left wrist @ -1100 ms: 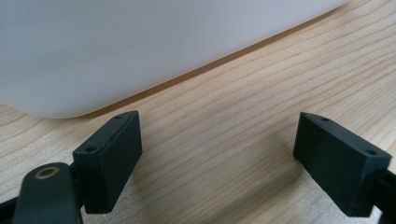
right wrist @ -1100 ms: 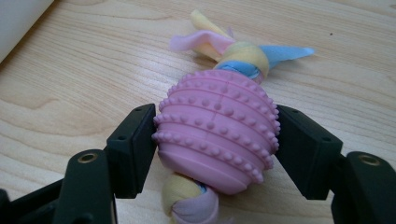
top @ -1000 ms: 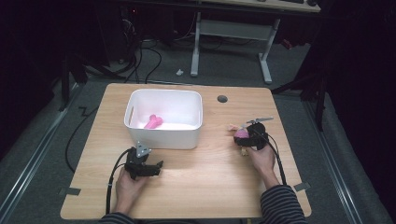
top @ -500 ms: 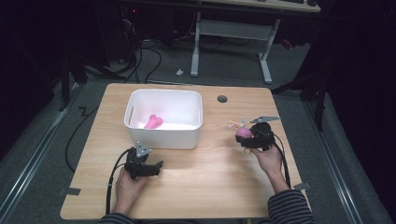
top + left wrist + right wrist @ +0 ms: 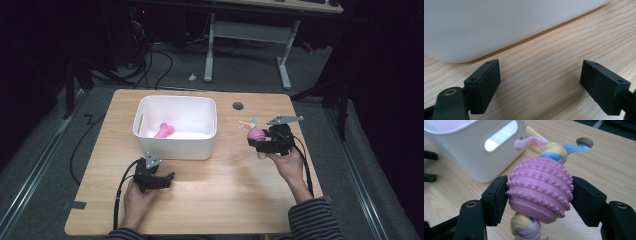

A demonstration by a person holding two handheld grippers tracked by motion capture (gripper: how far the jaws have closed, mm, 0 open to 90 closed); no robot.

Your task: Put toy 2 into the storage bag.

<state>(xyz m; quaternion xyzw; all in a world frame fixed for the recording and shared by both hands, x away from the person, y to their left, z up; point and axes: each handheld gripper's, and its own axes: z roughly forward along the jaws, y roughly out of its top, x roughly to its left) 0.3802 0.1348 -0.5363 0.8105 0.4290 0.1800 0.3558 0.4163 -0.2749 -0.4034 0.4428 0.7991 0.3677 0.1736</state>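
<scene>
R jaws clamped on pink toy, L jaws apart.

R gripper point(image 5: 540, 195): both pads press the sides of the knobbly pink toy point(image 5: 540, 188), w/ pastel rope twisted through it, ends sticking out top & bottom; toy is held off the desk point(image 5: 225, 200) near the right edge, approx level w/ the bin's near wall. L gripper point(image 5: 541, 82): jaws wide apart, nothing btwn them, low over bare wood just in front of the bin point(image 5: 499, 22), toward the desk's near-left corner. White bin point(image 5: 175, 137) sits at desk's far-left part; a pink piece point(image 5: 164, 130) lies inside. Round hole point(image 5: 238, 106) near far edge, right of the bin.
</scene>
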